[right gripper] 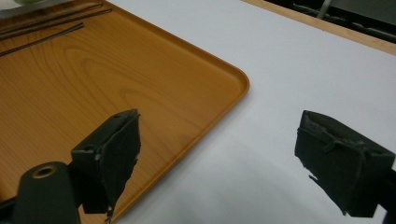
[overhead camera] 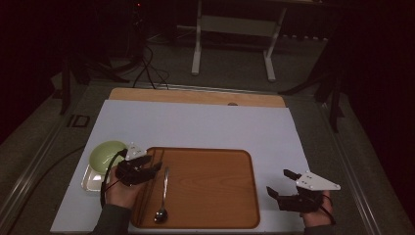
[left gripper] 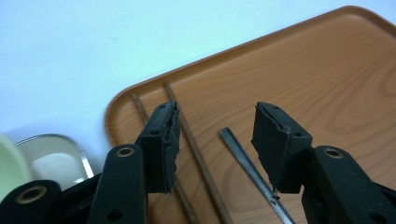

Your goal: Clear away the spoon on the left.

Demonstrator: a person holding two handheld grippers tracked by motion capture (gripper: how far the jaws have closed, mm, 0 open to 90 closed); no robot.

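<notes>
- Chopsticks (left gripper: 184, 135), a thin dark pair, are lying on the wooden tray (overhead camera: 210, 196) directly under the left gripper (overhead camera: 157, 166), which is hovering wide open and holding nothing; in the left gripper view one stick is running beneath the left-hand jaw and the other just inside the gap.
- They are likely handling as light, stiff and smooth, so they are probably inclined to roll or slip out of a loose pinch; whether the two are touching each other cannot be told.
- A sensible hold is looking like a pinch across both sticks together near mid-length, with the jaws lowering until the pads are almost meeting the tray floor.
- A metal spoon (overhead camera: 164, 193) is lying just beside the sticks, toward the gripper's right-hand jaw, its handle passing under that pad (left gripper: 273, 144); it is looking like the main thing in the way, since a closing jaw could be catching or nudging it.
- The tray's raised rim is sitting close on the other side of the sticks, leaving little room for the outer jaw.
- Beyond the rim, a pale green bowl (overhead camera: 105, 155) is resting on a shallow white dish (overhead camera: 90, 180), behind the left hand (overhead camera: 117, 193).
- The right gripper (overhead camera: 280, 183) is hanging well apart past the tray's far edge over the white board (overhead camera: 205, 125), jaws spread wide and empty.
</notes>
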